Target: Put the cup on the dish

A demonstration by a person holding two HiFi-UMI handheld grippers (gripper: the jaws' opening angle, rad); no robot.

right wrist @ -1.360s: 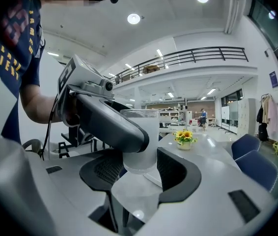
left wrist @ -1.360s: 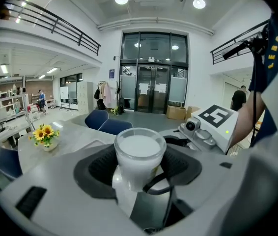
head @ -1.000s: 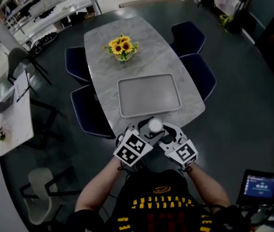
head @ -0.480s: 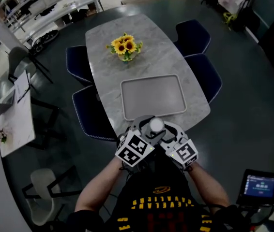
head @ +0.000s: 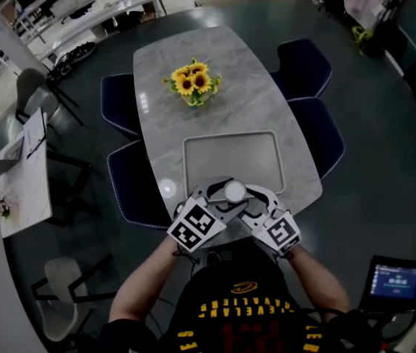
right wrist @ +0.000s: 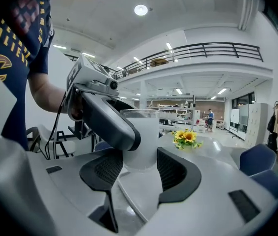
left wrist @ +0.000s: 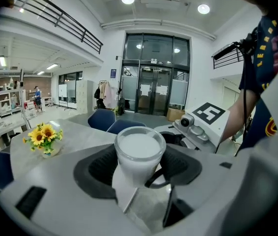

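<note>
- The left gripper point(left wrist: 139, 174) is clamped on the cup point(head: 234, 191). Its dark ribbed pads press the lower wall from both sides.
- The right gripper point(right wrist: 140, 170) grasps the same cup from the other side, pads closed against its base. One left jaw crosses in front of the cup in the right gripper view.
- The cup stands upright between the two grippers, held over the near rim of the dish point(head: 231, 160). Whether it touches the dish cannot be told.
- A second ago both grippers and the cup sat short of the dish, at the near edge of the table point(head: 252, 94). Now they overlap the dish's near rim.
- The grip on the cup is unchanged on both sides.
- The cup is a frosted, milky tumbler, round, with a thick clear rim.
- The dish is a flat grey rectangle with rounded corners and a low raised rim, and it is bare.
- The table is a long pale marble slab with rounded ends.
- Sunflowers point(head: 194, 83) stand beyond the dish, and dark blue chairs point(head: 318, 134) are tucked in at both sides.
</note>
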